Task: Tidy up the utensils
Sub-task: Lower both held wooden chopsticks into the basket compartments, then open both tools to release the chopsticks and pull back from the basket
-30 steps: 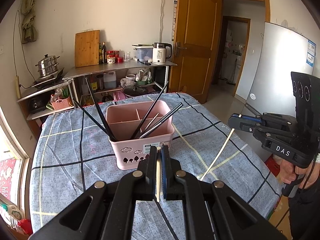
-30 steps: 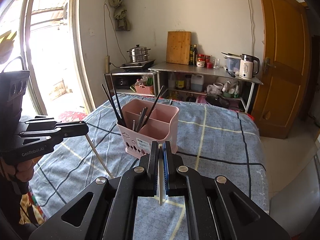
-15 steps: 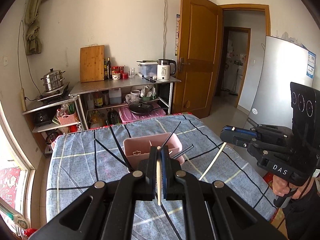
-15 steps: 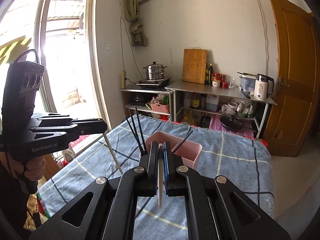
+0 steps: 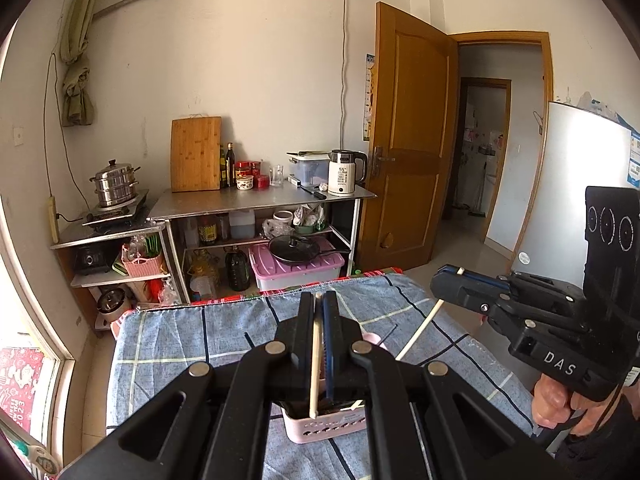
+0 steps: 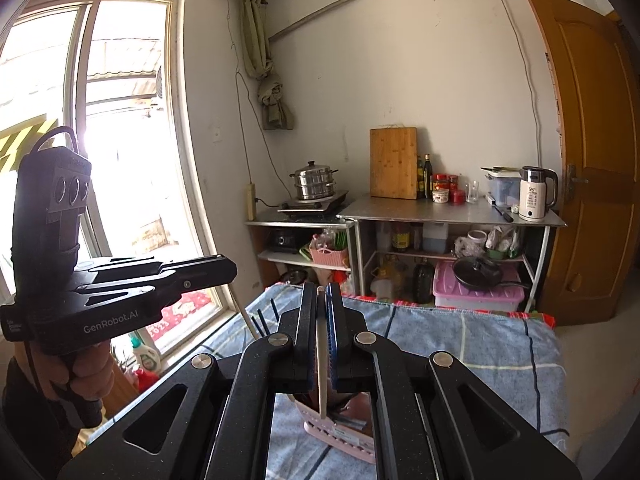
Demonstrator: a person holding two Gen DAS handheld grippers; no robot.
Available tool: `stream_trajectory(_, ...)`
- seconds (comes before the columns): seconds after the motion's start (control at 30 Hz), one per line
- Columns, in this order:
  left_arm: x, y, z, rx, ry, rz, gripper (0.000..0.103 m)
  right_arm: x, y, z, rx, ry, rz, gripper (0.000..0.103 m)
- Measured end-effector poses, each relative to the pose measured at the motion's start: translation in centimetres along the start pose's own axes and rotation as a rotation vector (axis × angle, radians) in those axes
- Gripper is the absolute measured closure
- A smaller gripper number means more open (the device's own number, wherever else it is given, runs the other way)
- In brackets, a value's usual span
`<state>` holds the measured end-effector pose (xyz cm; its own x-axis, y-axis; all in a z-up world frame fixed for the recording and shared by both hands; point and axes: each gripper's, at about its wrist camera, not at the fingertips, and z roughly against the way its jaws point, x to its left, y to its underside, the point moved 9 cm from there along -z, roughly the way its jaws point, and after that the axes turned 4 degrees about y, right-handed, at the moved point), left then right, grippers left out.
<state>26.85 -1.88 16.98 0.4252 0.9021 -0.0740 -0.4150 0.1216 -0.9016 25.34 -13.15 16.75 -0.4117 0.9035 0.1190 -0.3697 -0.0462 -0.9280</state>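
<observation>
Table (image 5: 168,344) comes first, draped in a blue checked cloth, with a pink caddy (image 5: 324,428) standing on it, mostly hidden under the gripper bodies in both views. Only its lower wall and a little of its rim show, so I cannot count its compartments.

Two grippers are held level above the caddy, each clamped narrow on one pale chopstick. The left gripper (image 5: 319,300) pinches its chopstick (image 5: 314,360) between the jaws so that the stick runs down along the fingers, its lower tip hanging over the caddy's front edge. The right gripper (image 6: 321,296) holds its chopstick (image 6: 322,372) the same way, tip just above the caddy (image 6: 340,436). In the left view the right gripper (image 5: 448,276) appears side-on, its chopstick (image 5: 420,332) slanting down toward the caddy. In the right view the left gripper (image 6: 224,270) likewise shows its stick (image 6: 245,316) angling down.

Held this way, upright and tip-down over the caddy, each stick is probably being lined up to drop into a slot, and the pale pair looks meant to go in together.

Count: two pale chopsticks, one per gripper. Dark chopsticks (image 6: 266,322) already stand in the caddy; three tips show by the left edge in the right view, and more may be hidden.
</observation>
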Motion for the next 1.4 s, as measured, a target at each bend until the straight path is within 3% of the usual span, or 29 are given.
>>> stream_trajectory(0.17, 1.2, 1.5, -2.5, 0.021, -0.009, 0.021, 0.098, -0.7, 1.1, -2.3, 0.02, 0.013, -0.015, 0.098)
stream_trajectory(0.6, 3.0, 7.9, -7.7, 0.168, -0.015, 0.066, 0.098, -2.2, 6.7, -6.5, 0.168, 0.039, -0.016, 0.098)
stream_trajectory(0.83, 2.9, 7.8, -7.6, 0.168, -0.015, 0.06, 0.098, -2.6, 8.0, -7.2, 0.219, 0.034, -0.015, 0.098)
stream_trajectory(0.93, 2.8, 7.4, -7.2, 0.155, -0.013, 0.062, 0.09, -2.5, 7.5, -6.4, 0.2, 0.032, -0.016, 0.092)
stream_trajectory(1.0, 2.6, 7.1, -6.6, 0.141, -0.008, 0.068, 0.078, -2.6, 7.0, -5.7, 0.183, 0.029, -0.016, 0.088)
stream_trajectory(1.2, 2.2, 6.7, -3.6, 0.079, -0.016, 0.076, 0.076, -2.7, 6.5, -2.9, 0.141, 0.04, -0.014, 0.088)
stream_trajectory(1.4, 1.0, 8.2, 0.1, 0.012, -0.044, 0.073, 0.069, -2.5, 8.1, 0.4, 0.116, 0.062, -0.004, 0.087)
